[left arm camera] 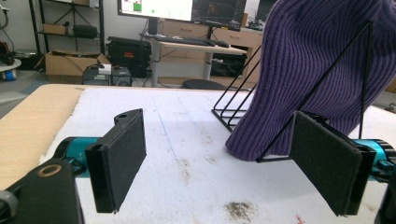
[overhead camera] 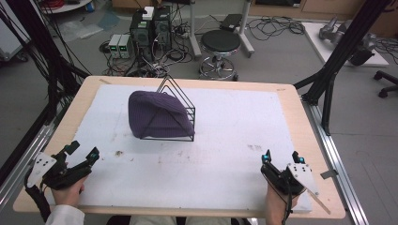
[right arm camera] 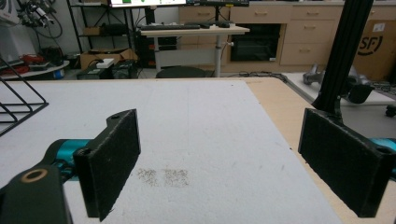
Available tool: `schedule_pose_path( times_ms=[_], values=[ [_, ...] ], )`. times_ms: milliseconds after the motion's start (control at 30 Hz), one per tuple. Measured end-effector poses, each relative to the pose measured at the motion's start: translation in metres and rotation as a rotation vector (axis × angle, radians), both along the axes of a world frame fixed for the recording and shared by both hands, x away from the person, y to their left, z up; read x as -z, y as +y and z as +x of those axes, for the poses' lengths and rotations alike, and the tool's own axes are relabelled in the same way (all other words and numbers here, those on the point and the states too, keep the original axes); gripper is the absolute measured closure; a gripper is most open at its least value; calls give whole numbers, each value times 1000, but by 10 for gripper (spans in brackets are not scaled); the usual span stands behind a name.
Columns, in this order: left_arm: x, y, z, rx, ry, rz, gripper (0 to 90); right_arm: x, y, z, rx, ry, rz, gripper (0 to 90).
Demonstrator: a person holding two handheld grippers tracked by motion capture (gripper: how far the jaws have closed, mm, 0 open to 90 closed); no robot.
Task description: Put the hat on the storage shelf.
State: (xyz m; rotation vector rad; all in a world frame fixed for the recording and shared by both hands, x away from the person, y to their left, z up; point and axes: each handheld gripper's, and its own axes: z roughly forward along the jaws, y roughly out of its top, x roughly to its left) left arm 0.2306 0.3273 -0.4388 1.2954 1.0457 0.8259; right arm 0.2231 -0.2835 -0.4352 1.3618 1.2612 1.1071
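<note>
A purple hat (overhead camera: 157,115) is draped over a black wire rack (overhead camera: 176,110) near the middle of the table, on the white foam sheet (overhead camera: 225,140). The hat is hung on the rack's slanted wires, and its lower edge is seen touching the sheet in the left gripper view.

The left gripper (overhead camera: 82,152) is held at the near left corner, well apart from the hat. Its jaws are spread wide and nothing is held between them. The right gripper (overhead camera: 281,157) is held at the near right edge, also well apart from the hat. Its jaws are spread wide and are empty too.

A few things could go wrong from here. The rack is light and thin, so it could be tipped or dragged along if the hat is pulled sideways. The knit could be snagged on a wire tip if it is lifted at a slant. A wire could be pinched together with the hat if the jaws are closed too low. The soft hat could also be dropped if only a thin fold is pinched.
</note>
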Motion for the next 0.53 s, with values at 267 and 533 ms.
schedule_pose_path(
  times_ms=[267,533],
  values=[
    [0,0,1,0,2,-6,194,0,0,0,-4,8,9,121],
    [1,1,2,3,7,-14,194,1,0,1,-4,14,2,121]
  ],
)
